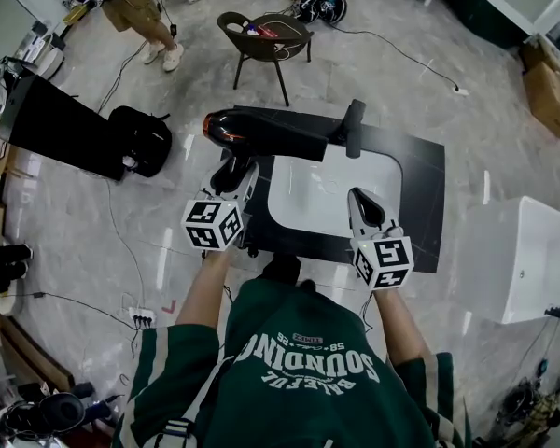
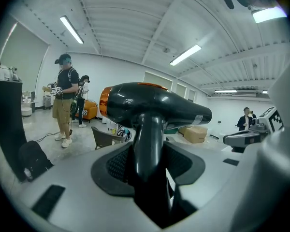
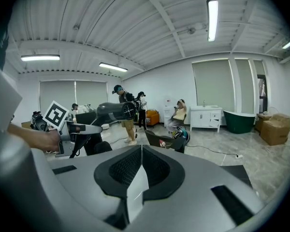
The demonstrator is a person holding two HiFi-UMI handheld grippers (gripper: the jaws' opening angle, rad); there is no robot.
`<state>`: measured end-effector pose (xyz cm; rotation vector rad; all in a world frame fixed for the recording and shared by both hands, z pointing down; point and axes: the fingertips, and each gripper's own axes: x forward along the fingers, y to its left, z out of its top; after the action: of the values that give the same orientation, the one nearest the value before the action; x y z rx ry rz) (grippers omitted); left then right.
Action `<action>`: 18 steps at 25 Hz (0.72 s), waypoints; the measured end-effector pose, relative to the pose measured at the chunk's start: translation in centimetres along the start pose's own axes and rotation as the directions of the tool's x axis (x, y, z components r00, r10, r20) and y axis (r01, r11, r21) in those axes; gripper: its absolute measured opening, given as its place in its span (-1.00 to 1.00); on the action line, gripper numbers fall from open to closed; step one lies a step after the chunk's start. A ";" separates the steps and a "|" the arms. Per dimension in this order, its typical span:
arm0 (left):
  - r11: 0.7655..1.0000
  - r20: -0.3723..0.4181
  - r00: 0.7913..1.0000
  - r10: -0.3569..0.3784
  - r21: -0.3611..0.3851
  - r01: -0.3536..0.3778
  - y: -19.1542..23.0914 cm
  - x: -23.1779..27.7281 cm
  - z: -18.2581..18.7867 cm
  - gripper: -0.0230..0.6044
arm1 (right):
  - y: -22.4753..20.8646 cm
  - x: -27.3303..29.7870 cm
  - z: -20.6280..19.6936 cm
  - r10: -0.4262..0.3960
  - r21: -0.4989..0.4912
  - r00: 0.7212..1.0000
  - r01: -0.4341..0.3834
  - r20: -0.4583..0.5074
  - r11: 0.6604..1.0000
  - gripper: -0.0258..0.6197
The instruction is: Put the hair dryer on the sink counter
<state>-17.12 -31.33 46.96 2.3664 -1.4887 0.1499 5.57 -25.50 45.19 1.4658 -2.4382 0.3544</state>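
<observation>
A black hair dryer (image 1: 261, 131) with an orange rear ring hangs above the left end of the black sink counter (image 1: 420, 185), its nozzle pointing right toward the black faucet (image 1: 355, 127). My left gripper (image 1: 235, 171) is shut on the dryer's handle from below. In the left gripper view the handle (image 2: 147, 139) fills the gap between the pads and the body (image 2: 154, 108) sits crosswise above. My right gripper (image 1: 360, 196) hovers over the white basin (image 1: 313, 199), shut with nothing in it. The right gripper view shows its pads (image 3: 157, 166) meeting, with the dryer (image 3: 113, 111) off to the left.
A dark chair (image 1: 261, 40) holding small items stands beyond the counter. A black backpack (image 1: 140, 138) and a black panel (image 1: 51, 124) lie on the floor to the left. A white tub (image 1: 532, 250) stands to the right, a cardboard box (image 1: 551, 91) behind it. A person (image 1: 135, 7) stands far left.
</observation>
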 end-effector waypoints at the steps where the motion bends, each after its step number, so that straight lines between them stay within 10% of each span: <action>1: 1.000 -0.003 1.000 0.000 -0.003 0.000 0.2 0.4 -0.1 -0.32 | -0.1 0.4 0.0 0.000 0.002 1.000 0.000 -0.003 1.000 -0.78; 18: 1.000 -0.035 0.999 0.007 -0.006 -0.007 3.1 5.9 -1.1 -0.32 | -2.0 4.3 -0.4 -0.018 0.027 0.999 0.019 -0.041 0.999 -0.78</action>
<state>-17.14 -37.17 50.28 2.3416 -1.4794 0.1878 5.41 -29.77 47.25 1.4762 -2.3955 0.4110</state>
